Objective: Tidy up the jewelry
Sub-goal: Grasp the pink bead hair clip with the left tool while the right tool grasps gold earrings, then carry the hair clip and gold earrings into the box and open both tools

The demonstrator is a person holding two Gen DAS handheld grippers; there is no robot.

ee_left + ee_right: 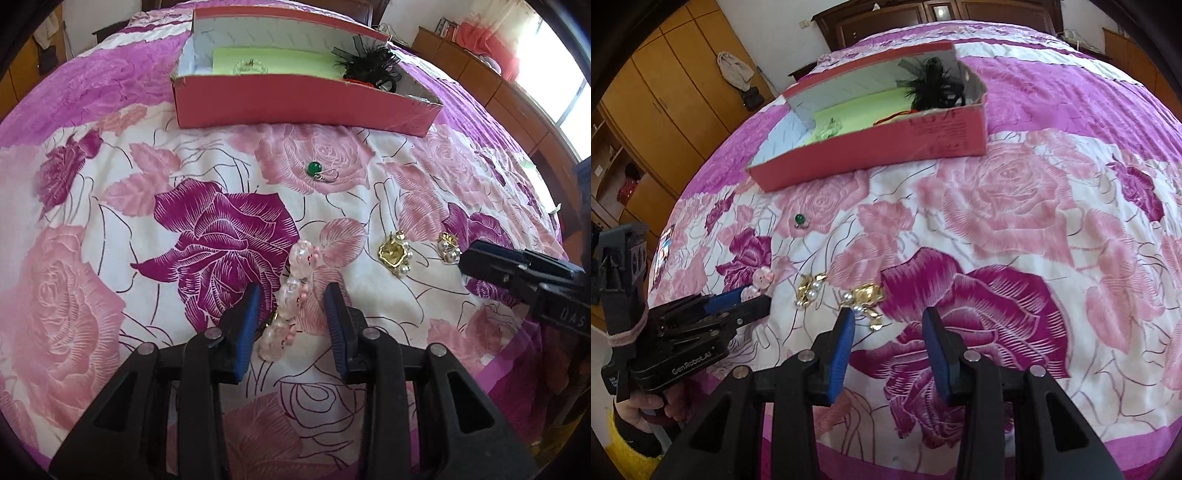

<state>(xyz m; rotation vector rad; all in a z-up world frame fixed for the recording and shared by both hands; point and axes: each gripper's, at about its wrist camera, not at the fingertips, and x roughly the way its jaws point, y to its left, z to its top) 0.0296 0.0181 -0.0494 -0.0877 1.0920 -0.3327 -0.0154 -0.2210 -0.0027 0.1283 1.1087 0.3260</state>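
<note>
A pink bead bracelet (303,255) lies on the rose-printed bedspread, running between the fingers of my left gripper (293,293). The blue pads stand apart from the beads on both sides, so it is open. My right gripper (888,317) is open with only cloth between its fingers. A gold pearl earring (866,297) lies just ahead of its left fingertip, and a second one (809,290) sits further left. A green bead earring (317,170) lies nearer the red box (295,101). The right gripper's tip (476,254) shows beside a gold earring (448,247).
The open red box holds a green card (273,61), a clear bracelet (251,67) and a black feathered hairpiece (373,62). Orange wardrobes (646,92) stand left of the bed. A hand in a yellow sleeve (628,424) holds the left gripper (746,299).
</note>
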